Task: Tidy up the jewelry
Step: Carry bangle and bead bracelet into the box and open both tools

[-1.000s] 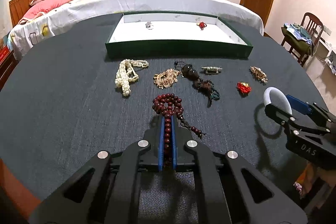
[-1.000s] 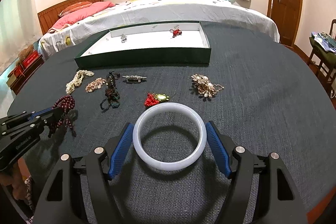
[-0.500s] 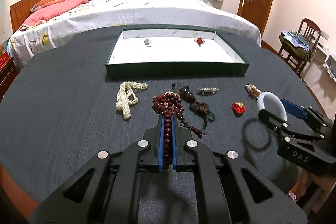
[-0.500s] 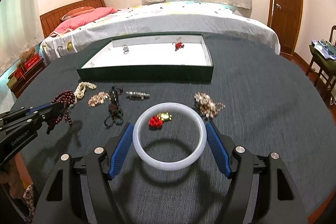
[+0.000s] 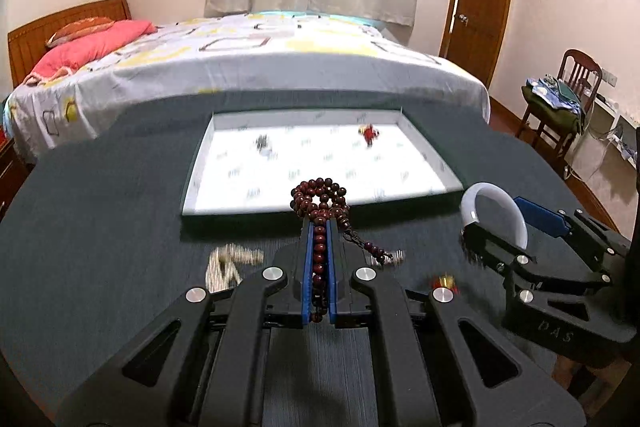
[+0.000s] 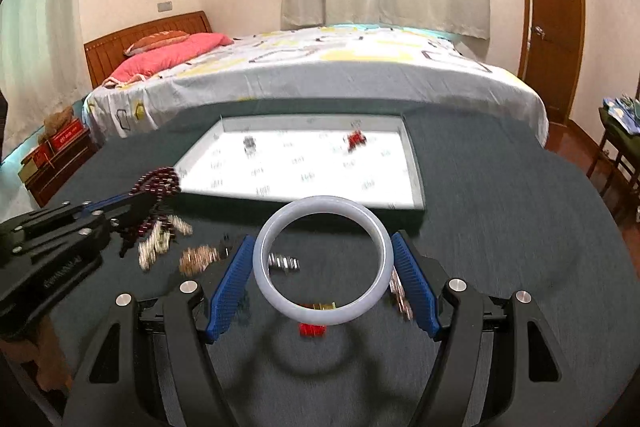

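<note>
Left wrist: left tool (image 5: pixel 319 231) clamps beads (image 5: pixel 320 197) | right wrist: right tool (image 6: pixel 323 259) grips bangle (image 6: pixel 322 315)

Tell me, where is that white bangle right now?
The white bangle is clamped between the right gripper's blue pads, lifted above the dark table, just short of the white-lined tray's near edge.
</note>
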A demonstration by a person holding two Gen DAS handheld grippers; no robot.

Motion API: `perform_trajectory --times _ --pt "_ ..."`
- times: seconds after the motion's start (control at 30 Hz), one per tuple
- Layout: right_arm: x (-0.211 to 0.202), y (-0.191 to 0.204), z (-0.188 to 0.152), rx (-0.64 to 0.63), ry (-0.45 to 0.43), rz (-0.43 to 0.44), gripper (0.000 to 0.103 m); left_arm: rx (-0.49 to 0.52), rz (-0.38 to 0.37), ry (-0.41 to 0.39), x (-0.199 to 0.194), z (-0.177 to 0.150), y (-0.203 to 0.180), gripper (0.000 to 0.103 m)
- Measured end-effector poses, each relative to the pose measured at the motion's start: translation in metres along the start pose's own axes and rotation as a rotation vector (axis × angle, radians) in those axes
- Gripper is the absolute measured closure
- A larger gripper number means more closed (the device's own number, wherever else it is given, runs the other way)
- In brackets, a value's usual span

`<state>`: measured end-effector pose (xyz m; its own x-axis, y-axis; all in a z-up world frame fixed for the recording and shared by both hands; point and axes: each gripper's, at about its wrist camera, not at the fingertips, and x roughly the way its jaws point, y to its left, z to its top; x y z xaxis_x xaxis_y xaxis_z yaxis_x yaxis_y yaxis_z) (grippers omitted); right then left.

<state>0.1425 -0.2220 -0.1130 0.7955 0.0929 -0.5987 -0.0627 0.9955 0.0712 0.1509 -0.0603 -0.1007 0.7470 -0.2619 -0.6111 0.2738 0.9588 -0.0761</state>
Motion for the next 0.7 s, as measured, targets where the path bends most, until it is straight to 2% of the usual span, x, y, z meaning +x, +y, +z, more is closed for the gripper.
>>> perform_trajectory --times 0.13,0.3,0.5,0.7 --pt "0.024 0.002 0.028 -0.001 -0.003 0.01 0.035 -0.008 -0.006 -0.008 0.023 0.028 0.005 0.097" --pt "0.059 0.009 0.058 -0.026 -0.004 0.004 0.035 -0.001 0.024 -0.006 0.06 0.054 0.016 0.097" --pt "0.108 0.014 0.084 -0.025 0.031 0.01 0.035 -0.019 0.067 0.026 0.1 0.069 0.041 0.097" --pt "0.153 0.018 0.091 -0.025 0.108 0.018 0.035 -0.037 0.108 0.085 0.138 0.077 0.067 0.097"
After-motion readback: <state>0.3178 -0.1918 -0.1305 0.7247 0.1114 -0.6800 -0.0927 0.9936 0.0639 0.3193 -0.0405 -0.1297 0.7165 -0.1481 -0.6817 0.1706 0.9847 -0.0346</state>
